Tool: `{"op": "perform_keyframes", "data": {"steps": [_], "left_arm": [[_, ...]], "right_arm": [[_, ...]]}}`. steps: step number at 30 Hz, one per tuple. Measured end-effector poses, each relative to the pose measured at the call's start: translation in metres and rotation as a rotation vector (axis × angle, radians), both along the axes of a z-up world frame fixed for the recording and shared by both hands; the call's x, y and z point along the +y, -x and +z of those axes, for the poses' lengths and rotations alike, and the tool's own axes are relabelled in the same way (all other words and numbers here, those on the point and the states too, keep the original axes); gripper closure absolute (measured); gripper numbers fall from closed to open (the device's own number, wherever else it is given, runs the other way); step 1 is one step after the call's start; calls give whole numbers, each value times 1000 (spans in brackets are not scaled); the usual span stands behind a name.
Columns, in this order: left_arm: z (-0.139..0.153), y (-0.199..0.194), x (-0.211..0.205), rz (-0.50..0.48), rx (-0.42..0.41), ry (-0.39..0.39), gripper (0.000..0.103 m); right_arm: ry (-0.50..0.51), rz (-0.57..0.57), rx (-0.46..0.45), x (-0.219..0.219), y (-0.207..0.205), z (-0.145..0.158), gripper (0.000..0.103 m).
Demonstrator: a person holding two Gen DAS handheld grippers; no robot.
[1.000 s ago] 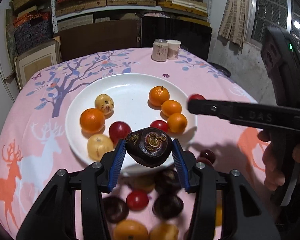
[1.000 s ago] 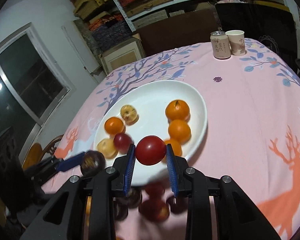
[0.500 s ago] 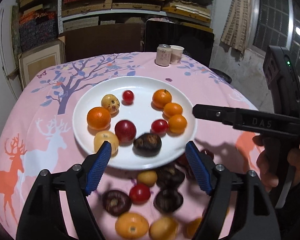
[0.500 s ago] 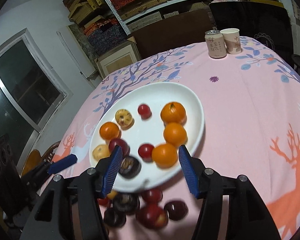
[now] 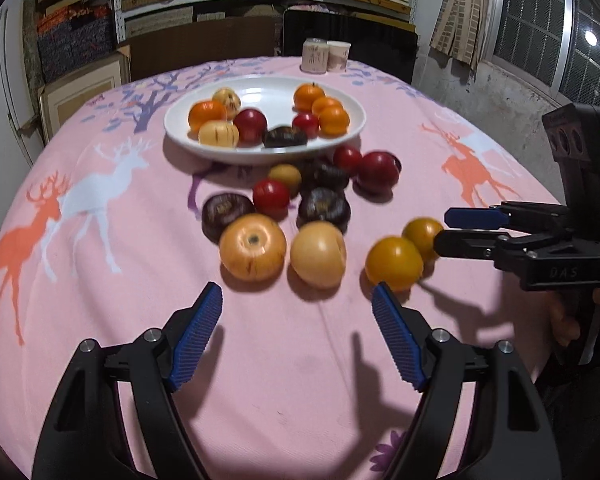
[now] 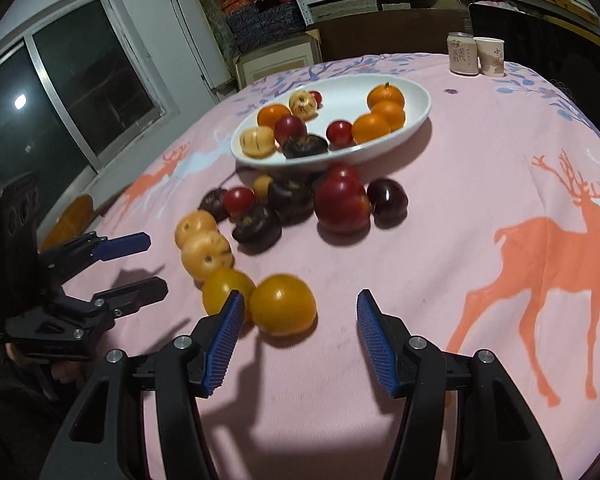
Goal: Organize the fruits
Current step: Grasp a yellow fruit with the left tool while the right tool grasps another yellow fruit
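A white plate (image 5: 348,138) (image 6: 414,114) holds several fruits: oranges, red ones, yellow ones and a dark purple fruit (image 5: 285,137) (image 6: 304,146). More loose fruits lie on the pink cloth in front of it, among them a big orange fruit (image 5: 253,247) and a yellow-orange one (image 6: 282,304). My left gripper (image 5: 298,336) is open and empty, low over the cloth just short of the loose fruits. My right gripper (image 6: 298,338) is open and empty, with the yellow-orange fruit just ahead of its left finger.
A can (image 5: 315,55) and a paper cup (image 5: 338,55) stand at the table's far edge. Shelves with boxes and a dark chair stand behind the table. A window is at the left in the right wrist view. The pink tablecloth (image 6: 500,168) has deer prints.
My left gripper let go of the dark purple fruit and my right of a red fruit, both onto the plate. Both grippers opened and drew back toward me, low over the cloth.
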State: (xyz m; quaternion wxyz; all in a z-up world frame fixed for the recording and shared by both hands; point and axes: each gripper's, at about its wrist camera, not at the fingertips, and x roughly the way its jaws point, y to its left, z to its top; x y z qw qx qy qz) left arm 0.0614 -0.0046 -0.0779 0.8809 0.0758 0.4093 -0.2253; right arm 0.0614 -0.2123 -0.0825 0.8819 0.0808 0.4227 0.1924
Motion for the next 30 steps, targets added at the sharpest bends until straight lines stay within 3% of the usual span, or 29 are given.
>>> {"op": "perform_keyframes", "data": {"steps": [5, 8, 15, 20, 24, 30], "left_arm": [[-7, 12, -16, -43, 0, -19, 28], [-7, 15, -24, -56, -11, -28, 28], [-6, 7, -40, -46, -11, -21, 28], [1, 7, -55, -56, -40, 7, 28], [3, 13, -76, -123, -73, -27, 36], [-17, -6, -87, -126, 32, -44, 54]], "right_arm": [[-43, -3, 38, 7, -7, -8, 50], [-44, 25, 22, 14, -6, -9, 64], [-41, -52, -66, -3, 3, 1, 64], [-127, -154, -40, -40, -4, -2, 64], [-152, -168, -34, -48, -5, -4, 64], [-154, -147, -51, -45, -2, -3, 64]]}}
